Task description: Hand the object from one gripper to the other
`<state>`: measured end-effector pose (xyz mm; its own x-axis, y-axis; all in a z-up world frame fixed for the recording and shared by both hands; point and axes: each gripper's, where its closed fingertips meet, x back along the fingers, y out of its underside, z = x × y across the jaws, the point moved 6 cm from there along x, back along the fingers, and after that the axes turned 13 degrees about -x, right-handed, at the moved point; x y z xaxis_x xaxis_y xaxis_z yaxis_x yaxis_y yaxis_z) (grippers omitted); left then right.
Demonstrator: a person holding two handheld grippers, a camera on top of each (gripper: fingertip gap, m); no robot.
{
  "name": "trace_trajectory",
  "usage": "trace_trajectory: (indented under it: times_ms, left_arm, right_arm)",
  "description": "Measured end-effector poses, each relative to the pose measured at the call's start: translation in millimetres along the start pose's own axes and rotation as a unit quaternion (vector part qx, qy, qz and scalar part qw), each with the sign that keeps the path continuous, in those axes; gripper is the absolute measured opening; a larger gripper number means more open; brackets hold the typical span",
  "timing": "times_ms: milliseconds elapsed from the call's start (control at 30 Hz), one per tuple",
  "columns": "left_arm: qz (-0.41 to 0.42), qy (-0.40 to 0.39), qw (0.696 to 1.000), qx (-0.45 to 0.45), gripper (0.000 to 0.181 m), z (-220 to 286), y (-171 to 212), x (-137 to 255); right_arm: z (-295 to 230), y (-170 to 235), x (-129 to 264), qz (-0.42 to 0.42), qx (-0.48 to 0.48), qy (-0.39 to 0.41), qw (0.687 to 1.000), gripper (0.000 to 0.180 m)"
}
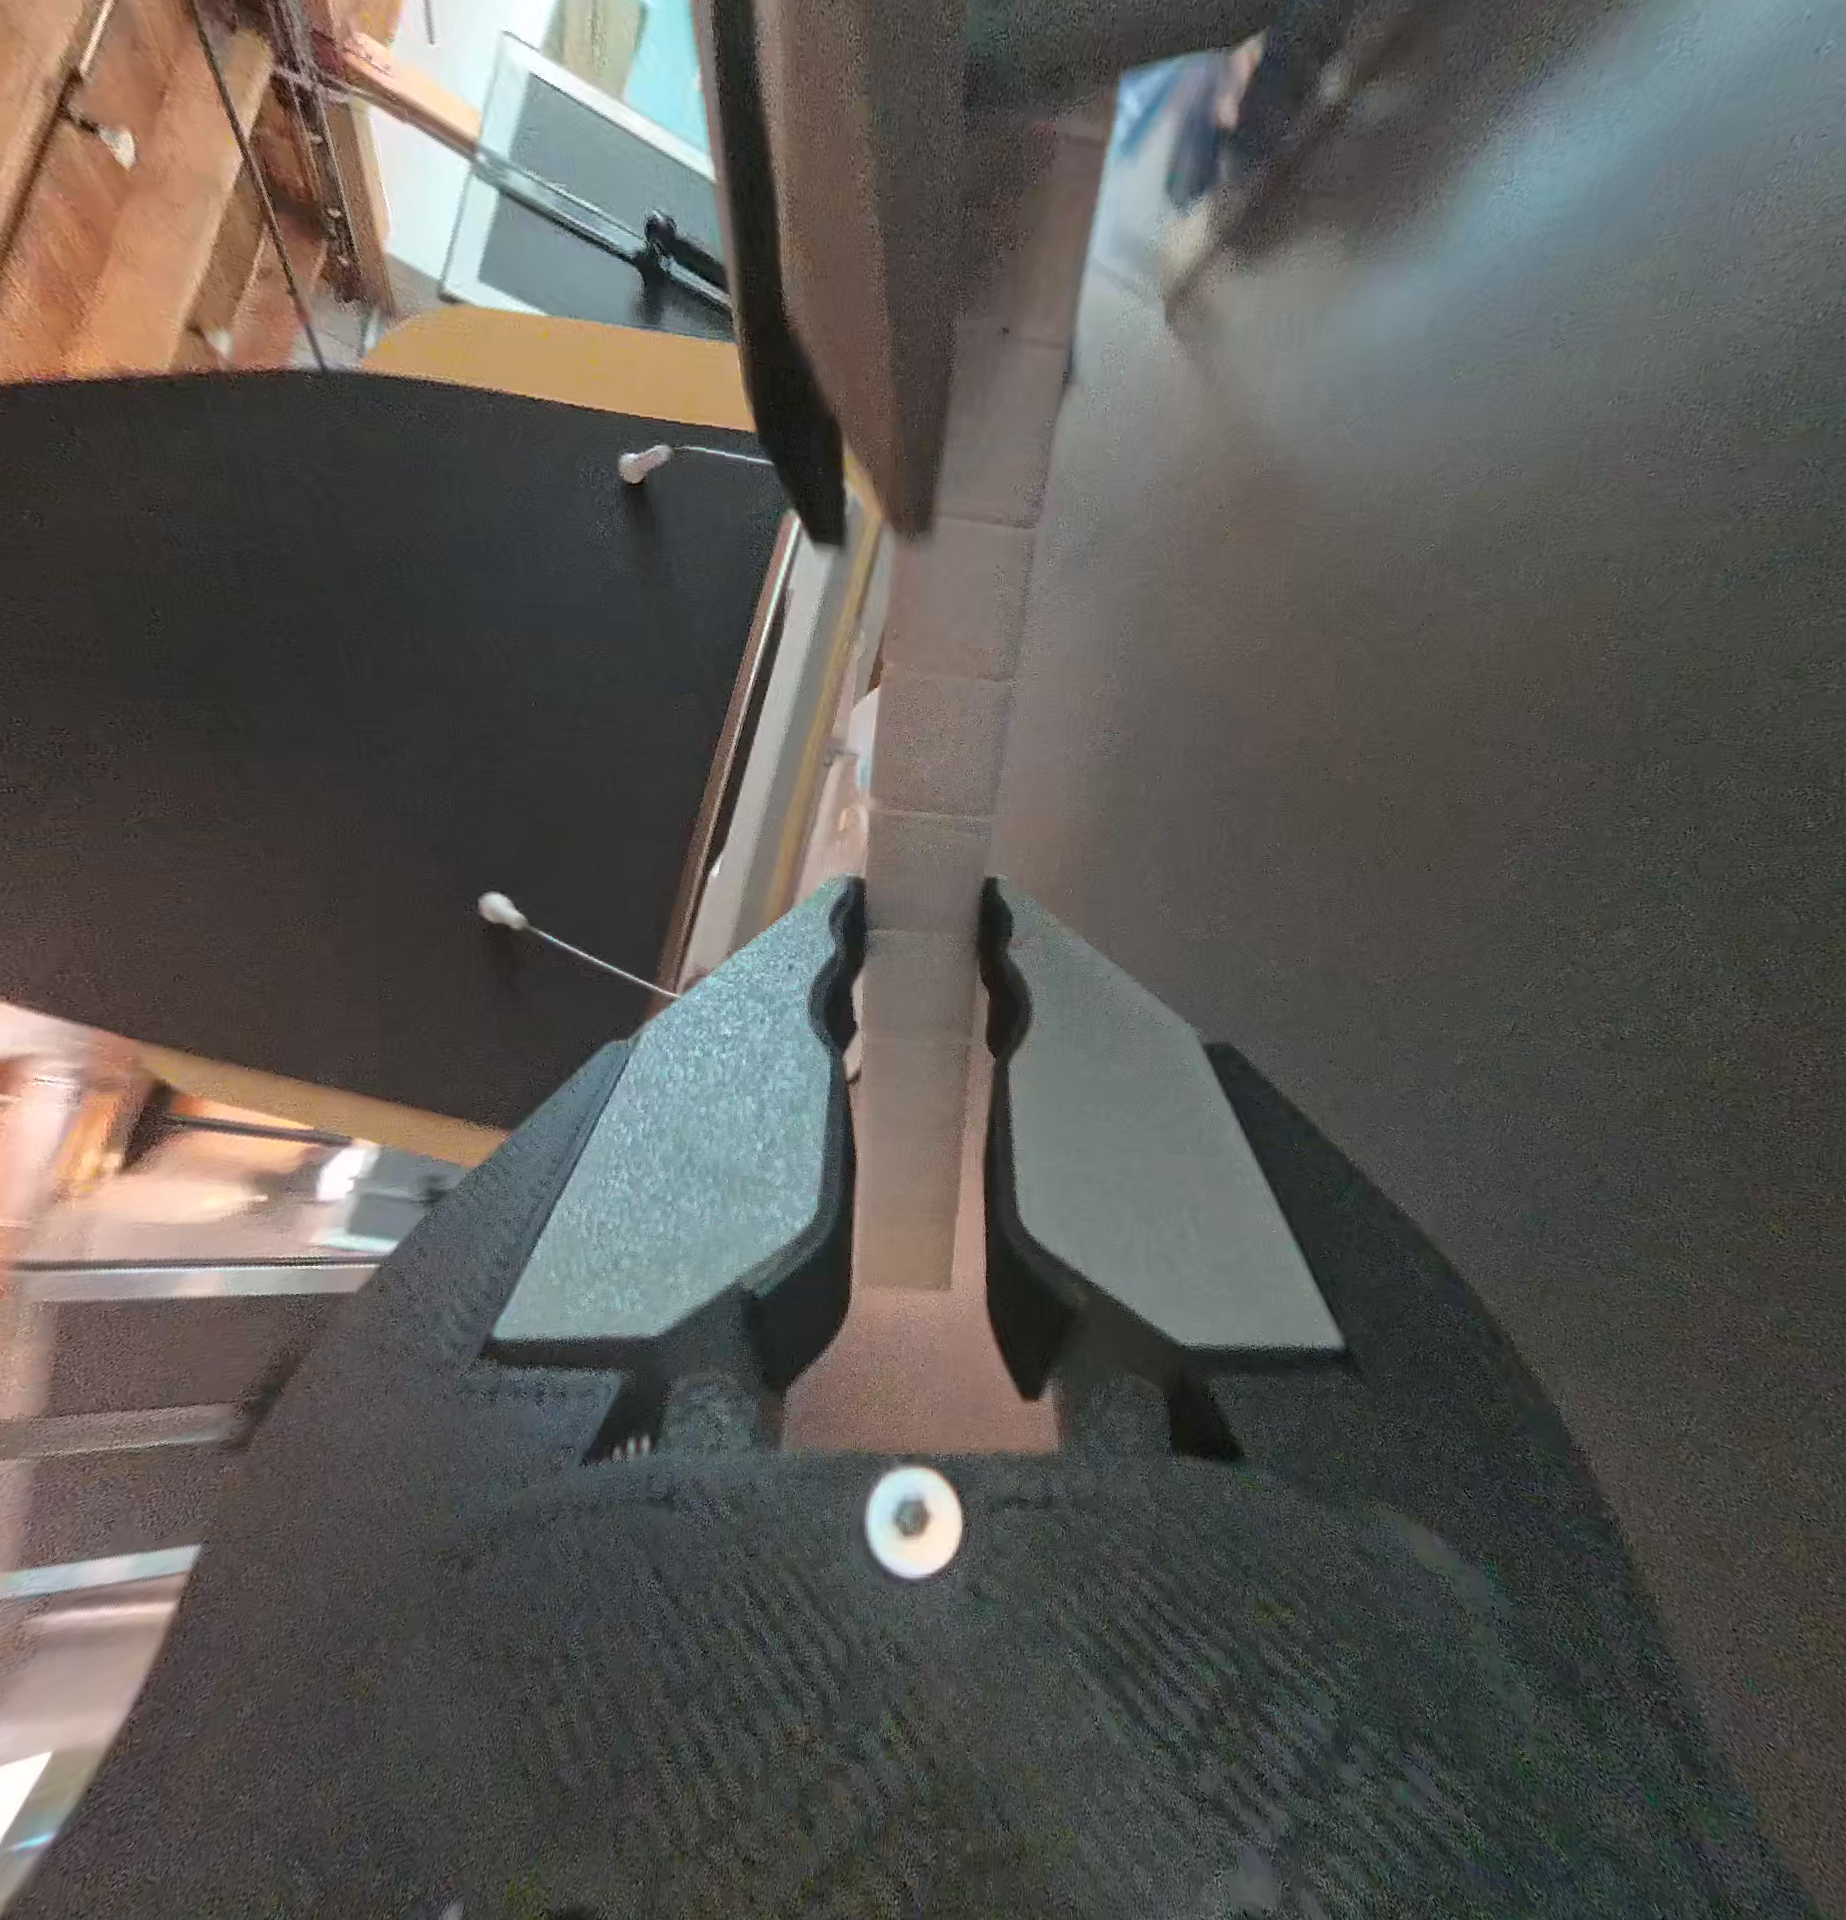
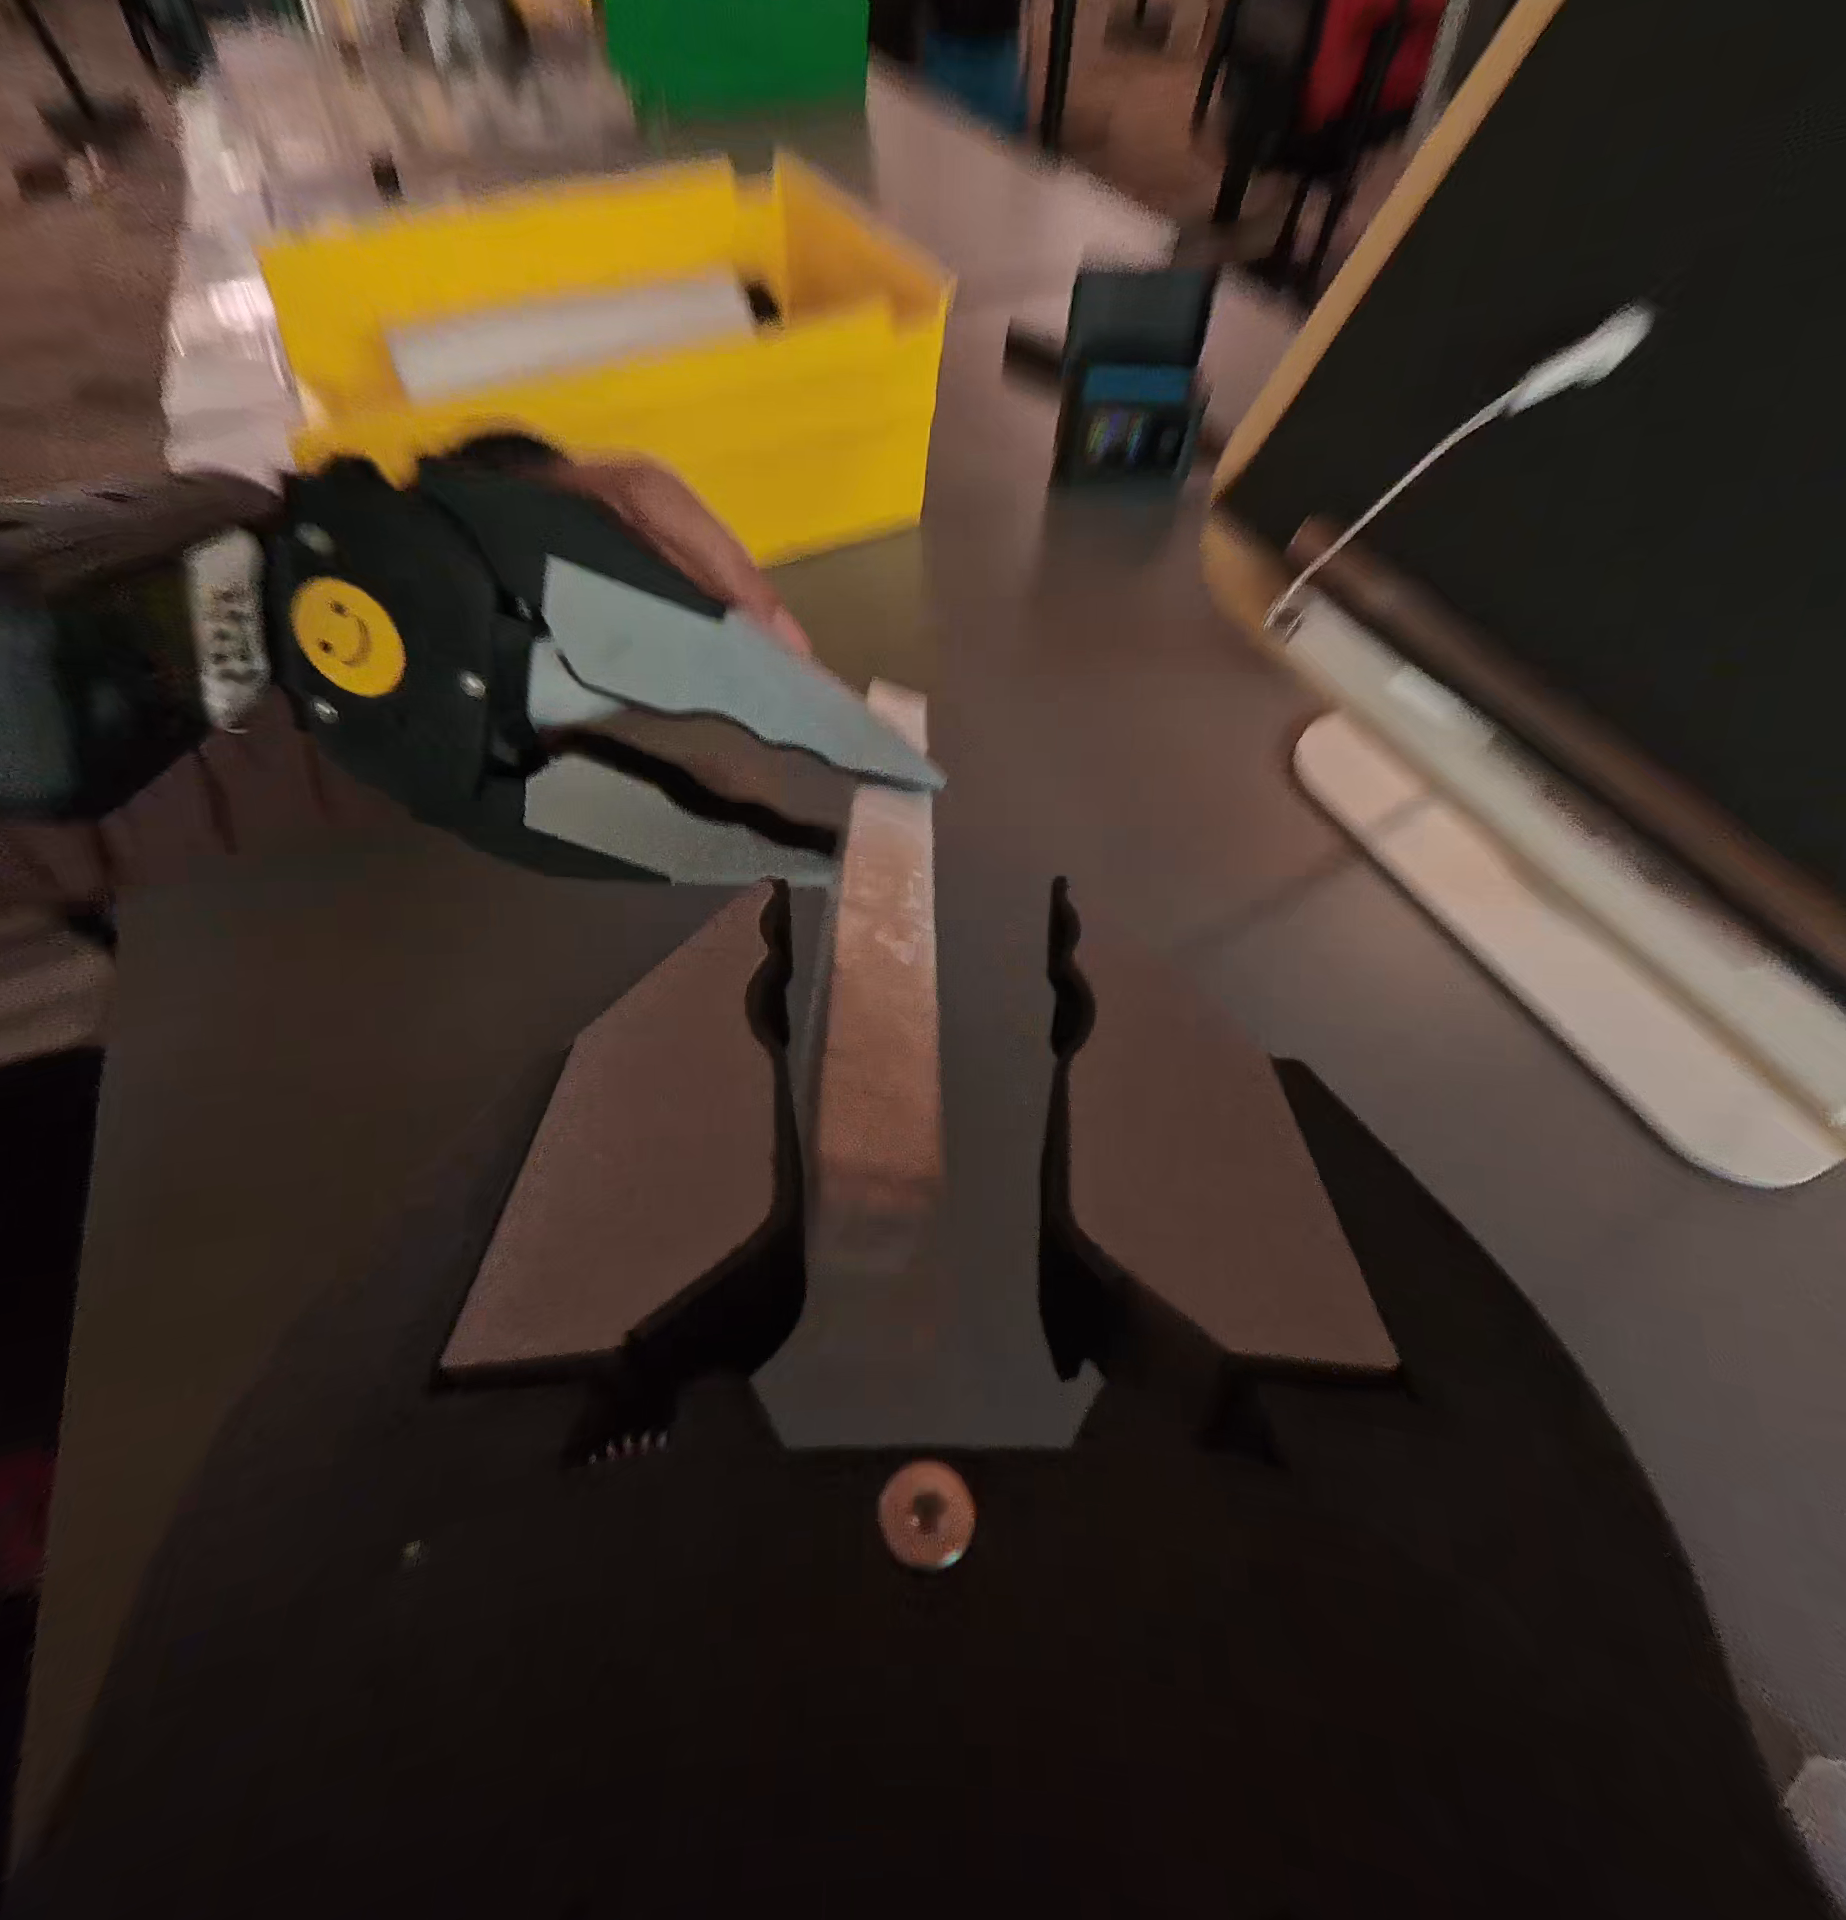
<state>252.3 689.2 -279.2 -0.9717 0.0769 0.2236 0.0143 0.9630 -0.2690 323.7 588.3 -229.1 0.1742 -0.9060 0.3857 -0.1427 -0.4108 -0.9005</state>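
Between the left jaws: a pale, ridged bar (image 1: 934, 914) runs forward along the fingers, and the left gripper (image 1: 921, 904) pinches it from both sides.
Far end of the bar, left view: the other gripper's dark fingers reach it from ahead; whether they touch it I cannot tell.
Between the right jaws: the same bar (image 2: 883, 1018) lies lengthwise in the gap, close to the left-hand finger, clear of the right-hand one.
Right gripper (image 2: 919, 904): spread, not yet gripping.
Ahead of the right jaws: the left gripper (image 2: 867, 790) comes in from the left and holds the bar's far end.
Beyond the jaws: a yellow bin (image 2: 628, 364), blurred, on a dark table (image 2: 1085, 644).
Step in hand: the handover itself, the giver holding and the receiver placed around the bar.
Next move, as I judge it: the right jaws should close squarely on the bar before the left lets go.
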Motion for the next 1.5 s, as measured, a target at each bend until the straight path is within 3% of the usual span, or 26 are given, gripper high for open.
trace_trajectory:
  times_ms: [167,300,367,467,500,533,567,733,833,967,1133,1267,1367,1400,1500]
  left_arm:
    - [0.081,0.066,0.967,0.232,0.018,-16.6,16.1,9.3]
    - [0.176,0.150,0.883,0.409,0.018,-28.0,15.1,15.4]
    - [0.219,0.180,0.856,0.431,0.018,-28.6,6.9,19.6]
    - [0.239,0.229,0.840,0.430,0.018,-21.1,-6.9,20.2]
    - [0.241,0.246,0.835,0.430,0.018,-17.4,-11.1,19.4]
    - [0.240,0.259,0.831,0.430,0.018,-13.8,-14.5,18.1]
    - [0.237,0.270,0.829,0.429,0.018,-10.1,-16.7,16.8]
    - [0.203,0.252,0.832,0.450,0.027,-10.3,-6.5,10.9]
    - [0.181,0.228,0.830,0.475,0.048,-16.1,6.3,10.9]
    - [0.191,0.214,0.803,0.522,0.064,-25.9,8.9,11.9]
    - [0.200,0.163,0.829,0.496,0.071,-32.2,-3.8,14.6]
    - [0.202,0.113,0.843,0.485,0.065,-37.1,-15.3,15.0]
    - [0.189,0.067,0.857,0.474,0.038,-41.5,-14.4,15.4]
    - [0.183,0.066,0.860,0.471,0.024,-40.9,-12.8,15.2]
    - [0.168,0.091,0.861,0.471,0.022,-40.6,-4.3,14.7]
  right_arm:
    - [0.0,-30.8,44.3,0.170,-0.028,-0.055,0.984,0.072]
    - [-0.3,-28.6,42.0,0.171,-0.041,-0.080,0.981,0.077]
    - [-3.3,-21.8,23.6,0.139,-0.042,-0.087,0.986,0.080]
    - [-19.5,-11.2,-5.2,0.094,-0.036,-0.134,0.986,0.076]
    - [-23.6,-8.6,-12.3,0.086,-0.032,-0.142,0.986,0.068]
    - [-26.5,-6.5,-17.7,0.081,-0.026,-0.145,0.986,0.048]
    - [-30.0,-3.7,-20.9,0.073,-0.014,-0.154,0.985,0.023]
    - [-24.8,-7.9,-17.2,0.097,0.048,-0.077,0.991,0.022]
    - [-11.0,-13.3,-10.3,0.119,0.109,0.064,0.985,0.021]
    - [-0.4,-8.9,-13.1,0.080,0.244,0.251,0.933,0.022]
    - [-5.1,2.9,-36.9,0.020,0.267,0.266,0.926,0.021]
    - [-6.7,7.1,-50.7,-0.018,0.308,0.304,0.901,0.019]
    - [-15.8,9.1,-59.8,-0.020,0.342,0.301,0.890,0.019]
    - [-18.1,8.7,-61.0,-0.018,0.345,0.301,0.889,0.019]
    - [-16.7,8.2,-62.4,-0.019,0.349,0.307,0.885,0.023]
